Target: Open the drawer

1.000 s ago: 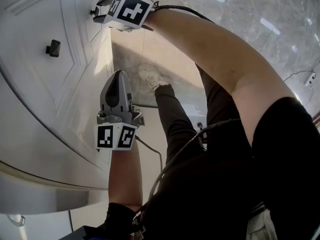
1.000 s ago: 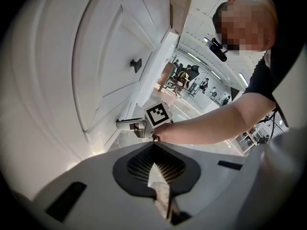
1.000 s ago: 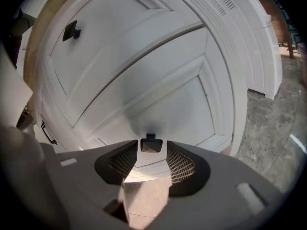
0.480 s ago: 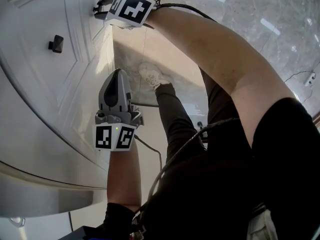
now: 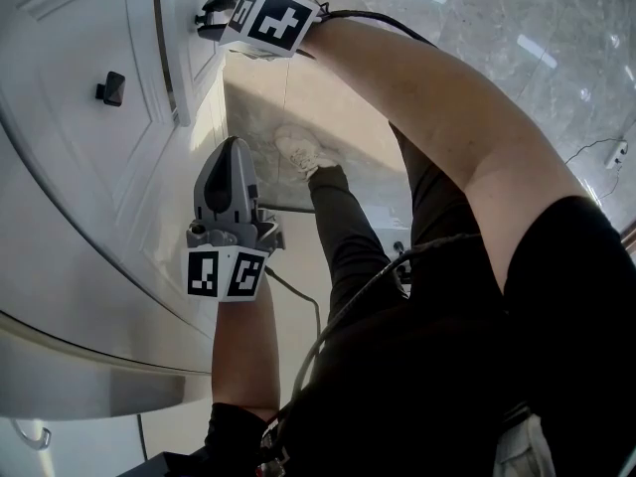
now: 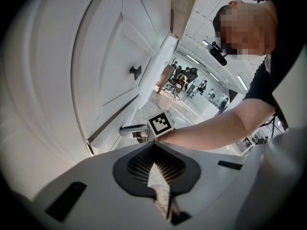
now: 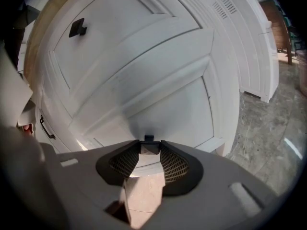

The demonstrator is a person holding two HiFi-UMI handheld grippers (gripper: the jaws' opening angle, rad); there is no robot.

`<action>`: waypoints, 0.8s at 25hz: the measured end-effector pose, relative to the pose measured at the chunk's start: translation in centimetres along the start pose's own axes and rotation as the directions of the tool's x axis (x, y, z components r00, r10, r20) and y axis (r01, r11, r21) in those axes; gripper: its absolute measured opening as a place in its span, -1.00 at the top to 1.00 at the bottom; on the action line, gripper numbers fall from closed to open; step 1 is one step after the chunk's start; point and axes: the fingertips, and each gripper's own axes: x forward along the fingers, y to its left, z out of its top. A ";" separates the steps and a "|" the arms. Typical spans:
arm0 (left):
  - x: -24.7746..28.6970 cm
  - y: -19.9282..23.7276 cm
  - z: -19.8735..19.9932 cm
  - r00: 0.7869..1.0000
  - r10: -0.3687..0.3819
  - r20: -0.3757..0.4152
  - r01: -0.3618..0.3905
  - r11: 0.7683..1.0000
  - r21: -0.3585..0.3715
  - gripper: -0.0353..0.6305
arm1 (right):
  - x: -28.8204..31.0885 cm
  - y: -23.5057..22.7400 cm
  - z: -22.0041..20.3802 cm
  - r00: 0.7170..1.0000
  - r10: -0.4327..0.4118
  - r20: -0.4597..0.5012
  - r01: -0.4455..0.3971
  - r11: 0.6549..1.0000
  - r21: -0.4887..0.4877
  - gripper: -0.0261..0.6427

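Observation:
The white cabinet point(image 5: 89, 197) has two drawer fronts with small dark knobs. My right gripper point(image 5: 205, 18) reaches the far drawer point(image 5: 189, 58); its jaws have just been closing, and its pads now press on that drawer's knob point(image 7: 149, 139). That drawer front point(image 7: 168, 104) stands slightly out from the cabinet, with a dark gap along its edge. The nearer drawer's knob point(image 5: 111, 88) is untouched. My left gripper point(image 5: 234, 157) hangs beside the cabinet with its jaws together and nothing in them point(image 6: 157, 176). The left gripper view shows the right gripper point(image 6: 130, 130) at the drawer.
The person's leg and white shoe point(image 5: 298, 152) stand on the marble floor point(image 5: 477, 58) close to the cabinet. A cable point(image 5: 298, 301) trails from the left gripper. A thin curved handle point(image 5: 30, 435) shows at the lower left.
The far drawer front has come a little away from the cabinet, with a dark gap now along its edge. The right gripper shifted slightly right with it. The left gripper stayed put.

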 end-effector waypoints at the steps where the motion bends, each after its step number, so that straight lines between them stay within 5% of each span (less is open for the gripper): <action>1: 0.0 -0.1 0.0 1.000 -0.001 0.001 0.001 1.000 0.000 0.92 | -0.2 0.0 -0.2 1.000 0.000 -0.003 0.000 1.000 -0.003 0.51; 20: 0.1 -2.1 -0.4 1.000 -0.027 0.000 0.027 0.999 0.020 0.92 | -4.3 -0.2 -3.2 1.000 -0.026 -0.005 0.026 1.000 -0.009 0.52</action>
